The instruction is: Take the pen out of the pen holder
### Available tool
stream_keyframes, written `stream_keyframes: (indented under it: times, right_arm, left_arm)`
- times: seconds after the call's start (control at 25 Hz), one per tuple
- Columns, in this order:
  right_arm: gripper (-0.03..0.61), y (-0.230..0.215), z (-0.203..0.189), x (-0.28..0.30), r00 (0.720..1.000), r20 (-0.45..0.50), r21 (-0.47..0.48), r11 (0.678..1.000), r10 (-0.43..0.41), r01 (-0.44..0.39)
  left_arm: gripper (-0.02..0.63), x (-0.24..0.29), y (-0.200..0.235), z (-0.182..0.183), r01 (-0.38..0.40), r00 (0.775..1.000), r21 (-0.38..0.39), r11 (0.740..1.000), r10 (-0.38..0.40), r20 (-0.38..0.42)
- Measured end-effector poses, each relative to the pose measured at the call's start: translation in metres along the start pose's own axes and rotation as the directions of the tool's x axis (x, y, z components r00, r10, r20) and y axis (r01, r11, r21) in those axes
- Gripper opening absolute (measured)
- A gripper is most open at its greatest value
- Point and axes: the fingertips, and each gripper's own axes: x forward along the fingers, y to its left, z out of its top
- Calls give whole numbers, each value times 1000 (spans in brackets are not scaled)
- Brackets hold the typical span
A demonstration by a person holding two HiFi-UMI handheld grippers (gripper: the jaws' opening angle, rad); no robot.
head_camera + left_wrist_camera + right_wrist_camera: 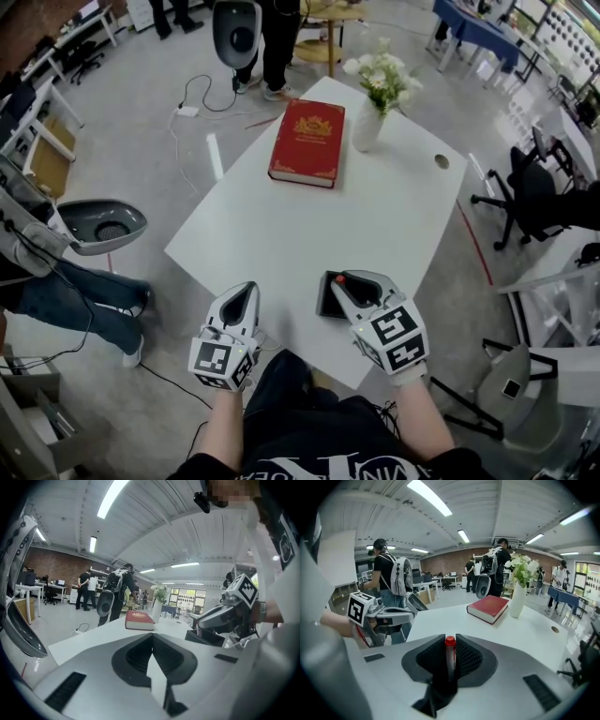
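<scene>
My left claw (247,289) sits to the left of the pen holder (328,296), apart from it, at the near edge of the white counter (281,225). Its two halves are pressed together, meeting in one thin line with nothing between them. It touches neither the holder nor anything else that I can see.

The pen holder is a low black tray on the counter close to the near edge. In the left gripper view it shows as a dark box just under my other hand's tool.

My right claw (339,279) is directly over the pen holder, tilted down towards it. It is pinching the pen (450,657). The pen stands upright between the two dark pads, its red cap level with their tips, and a pad lies against it on either side. From the head view the red cap shows as a small dot right above the holder. The pen's lower end runs down into shadow beneath the pads, so I cannot tell whether it is still inside the holder or clear of it.

Beyond the pen holder, well apart from it on the far half of the counter, a red book (307,142) lies flat. Just to its right stands a white vase (367,124) of pale flowers.
</scene>
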Motion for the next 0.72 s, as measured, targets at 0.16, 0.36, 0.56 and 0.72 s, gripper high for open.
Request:
stream_keyframes:
  times: [0.16,0.36,0.56,0.72]
  right_arm:
    - [78,-5,8,-19,996,94,53,999,-6,1]
    - [78,-10,18,-37,983,185,93,996,-18,1]
    - [78,-13,28,-52,970,244,110,994,-21,-6]
    - [78,-13,39,-62,959,284,103,995,-17,-12]
  left_arm:
    - [3,-3,-5,4,2,1000,5,1000,-2,8]
    - [3,-6,-15,8,10,1000,16,1000,-10,18]
    - [3,-10,-23,14,10,999,34,999,-11,32]
    - [3,-16,-26,21,-2,999,49,999,0,45]
